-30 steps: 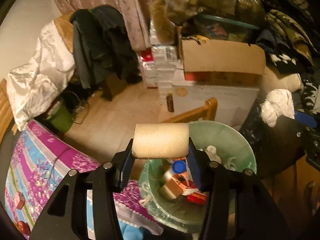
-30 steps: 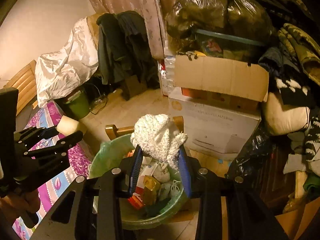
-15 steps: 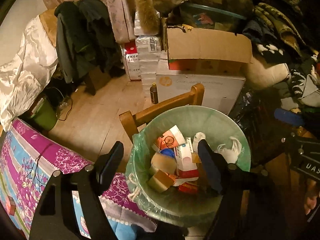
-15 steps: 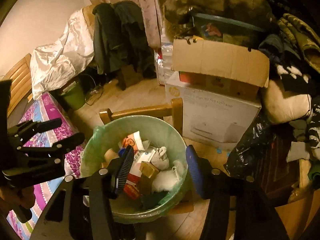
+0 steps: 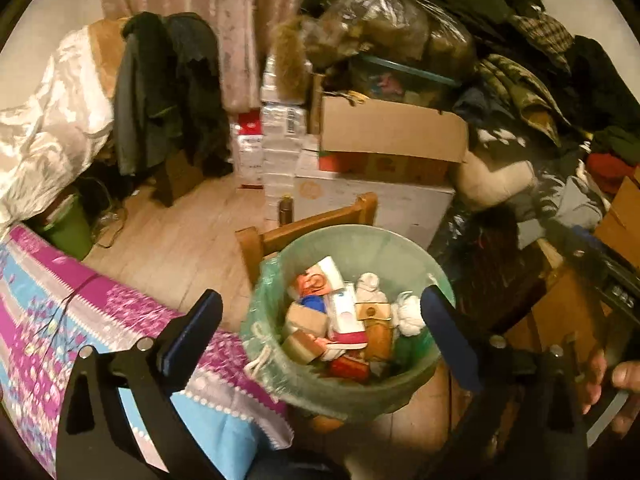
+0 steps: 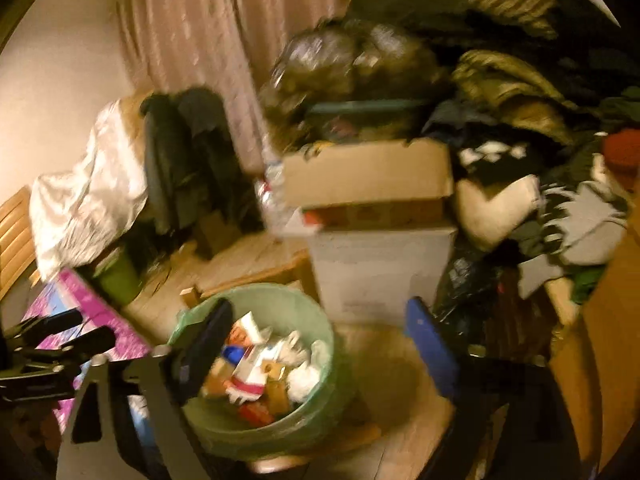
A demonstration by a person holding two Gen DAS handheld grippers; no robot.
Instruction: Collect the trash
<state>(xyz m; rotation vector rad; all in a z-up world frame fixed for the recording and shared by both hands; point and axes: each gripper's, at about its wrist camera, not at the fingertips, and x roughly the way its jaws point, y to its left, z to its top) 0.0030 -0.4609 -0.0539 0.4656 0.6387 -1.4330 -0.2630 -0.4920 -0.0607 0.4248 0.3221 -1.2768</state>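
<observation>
Grippers (image 5: pixel 320 326) (image 6: pixel 316 334) opening, empty, above bin (image 5: pixel 362 242).

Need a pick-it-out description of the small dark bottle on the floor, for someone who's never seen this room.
Find the white printer box under the open cardboard box, behind the green-lined trash bin. At that white box's left corner, on the wooden floor, stands the small dark bottle. It is the only upright dark cylinder there, beside a stack of white packages.
</observation>
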